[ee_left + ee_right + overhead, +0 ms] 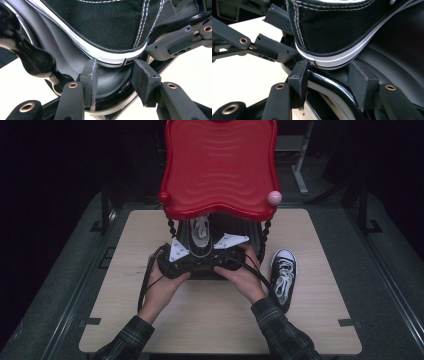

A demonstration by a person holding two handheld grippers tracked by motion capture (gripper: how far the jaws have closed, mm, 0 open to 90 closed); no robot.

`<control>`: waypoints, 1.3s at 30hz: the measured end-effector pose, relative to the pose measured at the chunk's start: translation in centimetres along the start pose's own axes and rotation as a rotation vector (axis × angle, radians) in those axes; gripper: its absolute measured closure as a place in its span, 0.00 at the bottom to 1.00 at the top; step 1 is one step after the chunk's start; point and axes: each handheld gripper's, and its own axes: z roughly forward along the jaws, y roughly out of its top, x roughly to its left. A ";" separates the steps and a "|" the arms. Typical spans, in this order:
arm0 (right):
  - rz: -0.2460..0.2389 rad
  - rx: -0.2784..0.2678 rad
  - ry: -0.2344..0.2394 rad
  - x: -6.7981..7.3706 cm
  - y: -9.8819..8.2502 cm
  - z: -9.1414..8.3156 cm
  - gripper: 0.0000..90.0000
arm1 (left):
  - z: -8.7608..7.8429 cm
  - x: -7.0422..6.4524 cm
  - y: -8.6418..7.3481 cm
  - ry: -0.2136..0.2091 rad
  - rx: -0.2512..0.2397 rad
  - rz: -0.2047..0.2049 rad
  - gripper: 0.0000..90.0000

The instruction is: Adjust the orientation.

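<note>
Step in hand: seating the black sneaker [200, 236] on the lower tier of the red rack [220, 165], frame centre. Your left gripper [113, 75] and right gripper [328, 75] stand half-spread astride its heel sole, pads seemingly clear. Next, judged: back both straight out, then fetch the second sneaker [283, 276], lower right.

A black shoe [200, 236] w/ white laces & white sole edge sits on the lower shelf [110, 82] of a rack, heel toward the person.
</note>
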 end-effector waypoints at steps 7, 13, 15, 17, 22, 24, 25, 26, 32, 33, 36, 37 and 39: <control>0.017 -0.015 0.024 -0.4 -0.2 -0.2 0.53 | -0.7 0.3 -0.2 -0.025 -0.036 -0.025 0.59; 0.014 -0.041 0.022 -0.5 -0.4 -1.5 0.52 | -1.5 0.3 -0.4 -0.058 -0.053 -0.037 0.59; 0.016 -0.042 0.018 -0.4 -0.6 -2.3 0.52 | -1.8 0.2 -0.6 -0.087 -0.055 -0.043 0.58; 0.023 -0.045 0.020 -0.2 -1.0 -3.1 0.52 | -2.2 0.1 -0.9 -0.104 -0.059 -0.049 0.57; 0.021 -0.046 0.018 -0.1 -1.9 -5.1 0.53 | -3.2 -0.1 -1.5 -0.145 -0.065 -0.041 0.55; 0.039 -0.045 0.021 -0.1 -2.4 -5.9 0.53 | -3.7 -0.3 -1.8 -0.164 -0.065 -0.038 0.55; 0.046 -0.040 0.018 -0.2 -2.7 -6.3 0.53 | -3.9 -0.4 -2.0 -0.172 -0.061 -0.034 0.54; 0.044 -0.042 0.014 -0.3 -3.0 -6.7 0.54 | -4.0 -0.5 -2.2 -0.181 -0.061 -0.035 0.54; 0.071 -0.028 -0.008 -0.7 -4.9 -8.7 0.54 | -4.6 -1.0 -3.7 -0.233 -0.029 -0.033 0.50; 0.079 -0.025 -0.013 -0.9 -5.3 -9.0 0.54 | -4.6 -1.1 -4.0 -0.242 -0.019 -0.036 0.49; 0.095 -0.016 -0.034 -1.4 -6.5 -10.0 0.54 | -4.7 -1.3 -4.8 -0.267 0.004 -0.032 0.46; 0.103 -0.016 -0.041 -1.6 -6.9 -10.4 0.54 | -4.7 -1.4 -5.1 -0.272 0.008 -0.034 0.46; 0.116 -0.016 -0.059 -2.1 -7.6 -11.2 0.54 | -4.7 -1.5 -5.6 -0.282 0.028 -0.028 0.44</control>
